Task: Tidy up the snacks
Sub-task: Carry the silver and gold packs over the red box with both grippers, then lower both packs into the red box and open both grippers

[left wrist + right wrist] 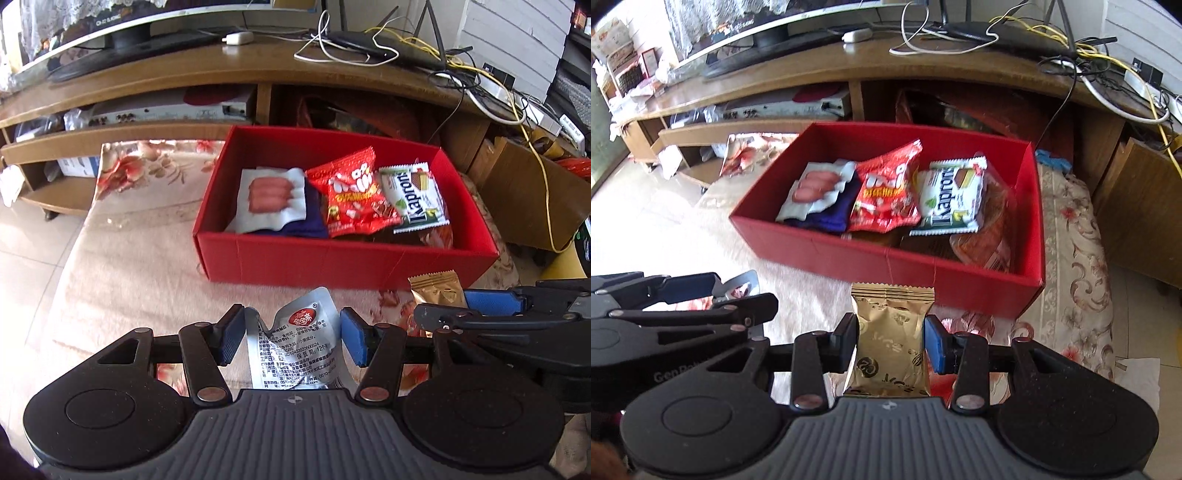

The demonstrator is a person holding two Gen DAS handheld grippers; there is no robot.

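My left gripper (292, 336) is shut on a silver snack pouch (295, 350) with printed text, held in front of the red box (332, 262). My right gripper (891, 341) is shut on a gold snack packet (891, 343), also just short of the red box (886, 266). The box holds a white sausage pack (271, 199), a red chip bag (352, 195), a white Kapron wafer pack (415, 197) and a dark blue pack (306, 221). The right gripper (491, 306) and gold packet (436, 291) show at right in the left wrist view.
The box sits on a floral cloth (140, 266). Behind it stands a wooden TV cabinet (221, 70) with a router and tangled cables (388, 44). A wooden side unit (524, 199) is at right. Tiled floor (26, 236) lies at left.
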